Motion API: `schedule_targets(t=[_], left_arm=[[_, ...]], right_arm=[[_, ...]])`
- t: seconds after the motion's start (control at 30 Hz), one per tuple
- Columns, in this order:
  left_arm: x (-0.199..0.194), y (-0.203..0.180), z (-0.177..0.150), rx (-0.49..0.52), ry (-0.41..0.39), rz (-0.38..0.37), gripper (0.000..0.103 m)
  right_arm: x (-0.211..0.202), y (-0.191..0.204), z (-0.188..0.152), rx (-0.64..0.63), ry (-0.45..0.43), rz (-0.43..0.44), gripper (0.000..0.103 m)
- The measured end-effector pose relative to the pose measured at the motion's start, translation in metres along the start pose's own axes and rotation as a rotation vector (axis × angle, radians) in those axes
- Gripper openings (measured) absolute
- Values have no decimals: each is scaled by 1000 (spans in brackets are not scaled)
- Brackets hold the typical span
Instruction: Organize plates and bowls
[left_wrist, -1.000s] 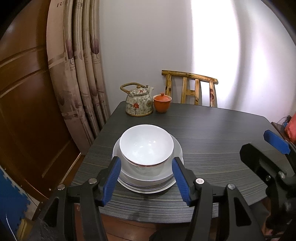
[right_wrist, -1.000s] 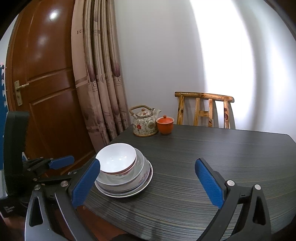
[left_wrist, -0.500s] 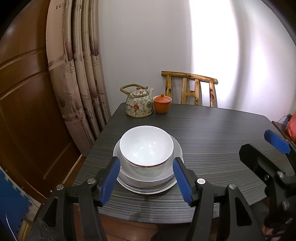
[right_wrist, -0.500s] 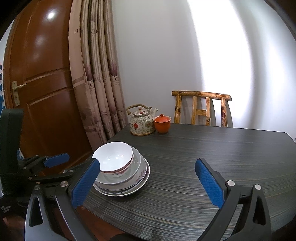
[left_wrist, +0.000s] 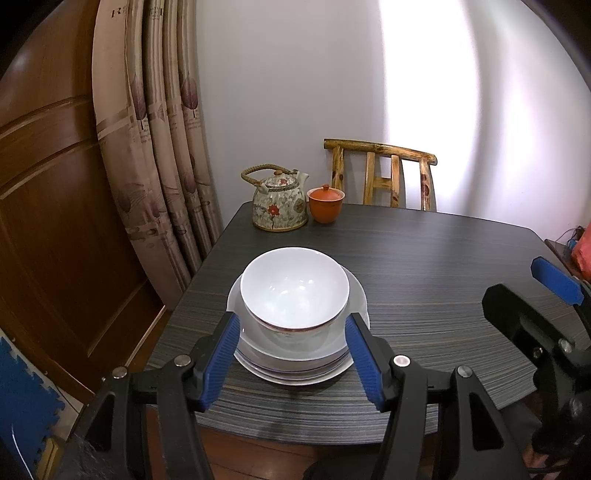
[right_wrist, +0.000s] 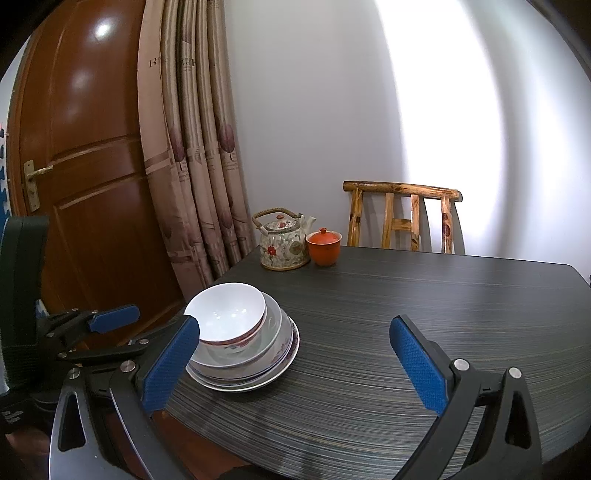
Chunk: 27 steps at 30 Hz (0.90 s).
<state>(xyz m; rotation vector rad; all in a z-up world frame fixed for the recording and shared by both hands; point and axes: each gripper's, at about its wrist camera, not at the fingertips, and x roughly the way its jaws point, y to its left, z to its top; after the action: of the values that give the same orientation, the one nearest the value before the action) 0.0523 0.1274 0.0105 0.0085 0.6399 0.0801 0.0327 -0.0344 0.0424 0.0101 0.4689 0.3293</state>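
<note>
A white bowl (left_wrist: 295, 284) tops a stack near the front left corner of the dark table (left_wrist: 424, 280), nested in a wider bowl (left_wrist: 258, 341) on plates (left_wrist: 295, 374). My left gripper (left_wrist: 291, 323) is open, its blue pads either side of the stack's near edge and short of it. In the right wrist view the same stack (right_wrist: 240, 332) sits left of centre, partly behind one finger (right_wrist: 170, 365) of my right gripper (right_wrist: 293, 325). The right gripper is open above the table with nothing between its pads. The left gripper (right_wrist: 110, 319) shows apart from the stack.
A flowered teapot (left_wrist: 279, 203) and an orange lidded cup (left_wrist: 325, 205) stand at the table's far left edge. A wooden chair (left_wrist: 380, 173) is behind the table by the wall. A curtain (left_wrist: 159, 147) and a wooden door (right_wrist: 92, 184) are on the left.
</note>
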Motion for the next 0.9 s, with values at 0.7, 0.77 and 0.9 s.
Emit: schedule_targets(t=[0.7,0.77,0.9], left_arm=[[4,2,0,-4,23,6,61],[3,2,-1,-4,24,6,61],[4,2,-1,-8,24,4,61]], right_arm=[[2,0,-2,4,11,3,102],[2,-1,-2,5,10,4,102],[2,-1,-2,4,11,3,102]])
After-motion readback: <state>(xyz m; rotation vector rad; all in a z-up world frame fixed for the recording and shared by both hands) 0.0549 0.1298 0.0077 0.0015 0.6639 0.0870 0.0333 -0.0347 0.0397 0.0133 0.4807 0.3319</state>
